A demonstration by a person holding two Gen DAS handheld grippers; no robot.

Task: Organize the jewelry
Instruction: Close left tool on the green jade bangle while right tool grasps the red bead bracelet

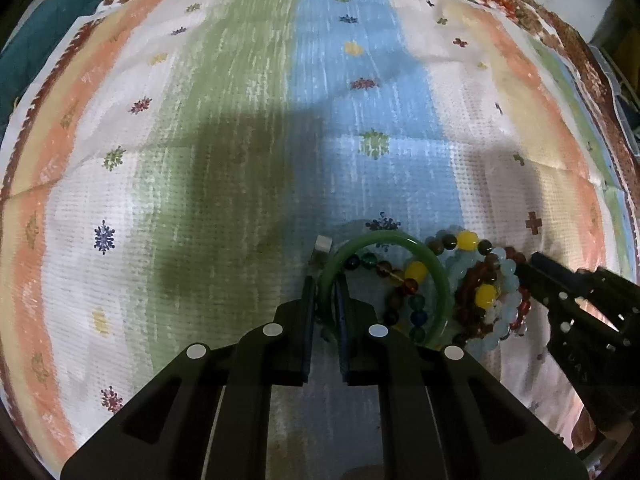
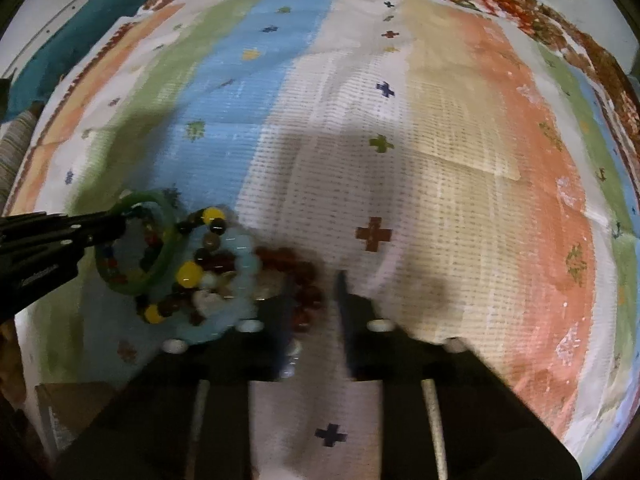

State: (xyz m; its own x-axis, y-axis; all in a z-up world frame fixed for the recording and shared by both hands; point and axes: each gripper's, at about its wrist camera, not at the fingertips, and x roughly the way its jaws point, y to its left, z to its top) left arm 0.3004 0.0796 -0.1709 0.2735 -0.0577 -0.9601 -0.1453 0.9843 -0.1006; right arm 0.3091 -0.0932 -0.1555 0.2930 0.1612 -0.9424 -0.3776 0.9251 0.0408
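Black left gripper (image 1: pixel 325 300) pinches the smooth green glass-like bangle (image 1: pixel 400 240) at its near rim, apparently to lift it from the tangled pile. Just right, the right gripper (image 2: pixel 312 292) clamps a dark red bead bracelet (image 2: pixel 306 280), both on the striped woven cloth (image 1: pixel 240 120).

We see a smooth green bangle (image 1: pixel 436 276) low and right of centre, lying over a multicoloured bead bracelet (image 1: pixel 416 272). Touching its right side, pale blue beads (image 1: pixel 508 268) and dark red beads (image 1: pixel 468 284) lie heaped together.
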